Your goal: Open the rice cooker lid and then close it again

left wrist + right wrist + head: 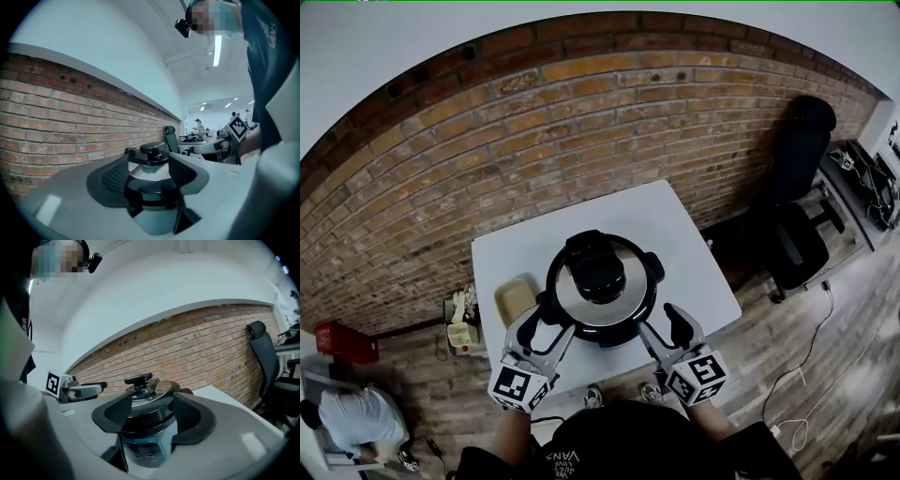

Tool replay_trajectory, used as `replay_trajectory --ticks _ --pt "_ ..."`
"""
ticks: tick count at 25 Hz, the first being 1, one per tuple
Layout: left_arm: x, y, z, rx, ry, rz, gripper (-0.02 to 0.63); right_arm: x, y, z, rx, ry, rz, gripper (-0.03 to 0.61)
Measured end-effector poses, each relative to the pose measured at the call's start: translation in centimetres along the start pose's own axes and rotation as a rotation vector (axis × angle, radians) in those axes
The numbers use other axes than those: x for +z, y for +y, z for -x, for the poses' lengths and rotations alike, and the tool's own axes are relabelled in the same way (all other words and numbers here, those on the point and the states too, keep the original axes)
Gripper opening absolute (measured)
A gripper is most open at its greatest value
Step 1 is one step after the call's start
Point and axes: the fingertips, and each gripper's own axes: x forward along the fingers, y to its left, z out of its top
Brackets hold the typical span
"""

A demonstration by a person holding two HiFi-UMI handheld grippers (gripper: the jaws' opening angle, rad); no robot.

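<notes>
The rice cooker stands in the middle of the white table, its steel lid down with a black knob on top. My left gripper is at the cooker's near left side and stands open; in the left gripper view the cooker and its knob show between the spread jaws, untouched. My right gripper is open at the near right side, and the cooker with its lid fills the gap in the right gripper view.
A beige block lies on the table left of the cooker. The brick wall runs behind the table. A black office chair stands at the right, a red box on the floor at the left.
</notes>
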Motion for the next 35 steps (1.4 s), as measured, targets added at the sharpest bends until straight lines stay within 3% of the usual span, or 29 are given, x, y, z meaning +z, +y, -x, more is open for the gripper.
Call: replay_trajectory --ticks 7,16,31,35 --pt "0.9 0.6 -3.2 -0.212 0.023 -0.085 0.250 -0.4 0.5 1.8 -0.143 -0.051 -0.018 0.267" --pt "0.7 -0.7 -7.1 -0.411 0.109 -0.189 0.255 -1.1 1.2 4.2 -0.216 -0.074 -0.023 0.267" --pt "0.0 -3.1 -11.5 -0.581 0.276 -0.292 0.256 -1.2 -1.1 7.5 -0.258 -0.092 -0.030 0.267" --pt "-0.4 -3.6 -12.3 -0.600 0.297 -0.280 0.258 -1.2 -1.5 7.7 -0.251 -0.092 -0.038 0.267"
